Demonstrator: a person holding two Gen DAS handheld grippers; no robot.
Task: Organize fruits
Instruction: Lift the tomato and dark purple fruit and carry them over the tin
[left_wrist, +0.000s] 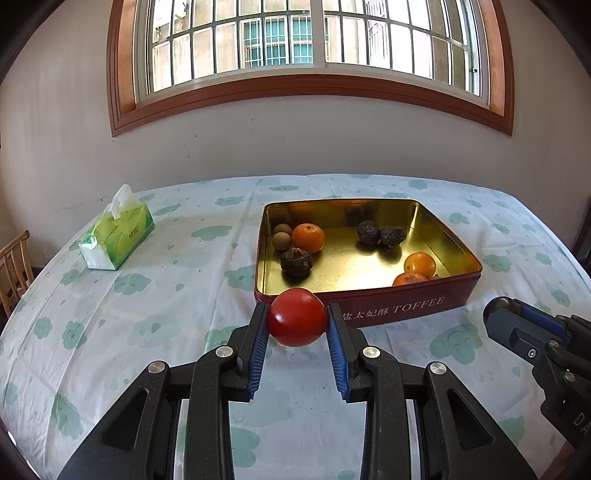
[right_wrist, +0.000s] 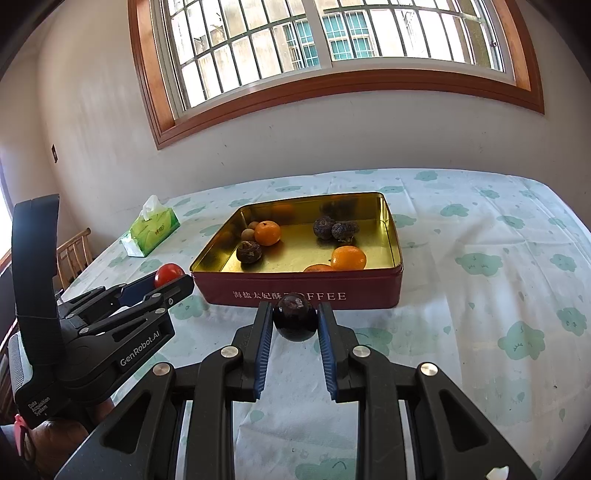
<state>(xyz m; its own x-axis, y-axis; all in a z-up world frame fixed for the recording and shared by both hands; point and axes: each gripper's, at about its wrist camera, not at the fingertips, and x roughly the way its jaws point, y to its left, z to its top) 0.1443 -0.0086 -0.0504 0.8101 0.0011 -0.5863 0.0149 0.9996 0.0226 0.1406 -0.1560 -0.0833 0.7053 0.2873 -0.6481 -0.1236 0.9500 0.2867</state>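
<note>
My left gripper (left_wrist: 297, 320) is shut on a red tomato (left_wrist: 297, 317) and holds it above the cloth, just in front of the red toffee tin (left_wrist: 399, 308). My right gripper (right_wrist: 295, 321) is shut on a dark round fruit (right_wrist: 295, 319), held in front of the tin's front wall (right_wrist: 295, 295). The tin's gold floor holds several fruits: oranges (left_wrist: 308, 238) (right_wrist: 348, 257), dark wrinkled fruits (left_wrist: 296, 261) (right_wrist: 325, 227) and small brown longans (left_wrist: 281, 240). The left gripper with the tomato (right_wrist: 169, 275) shows at the left of the right wrist view.
A green tissue box (left_wrist: 118, 236) stands on the table's far left. The table carries a white cloth with green cloud prints (left_wrist: 129, 284). A wooden chair (left_wrist: 13, 266) stands beyond the left edge. A wall with a window is behind the table.
</note>
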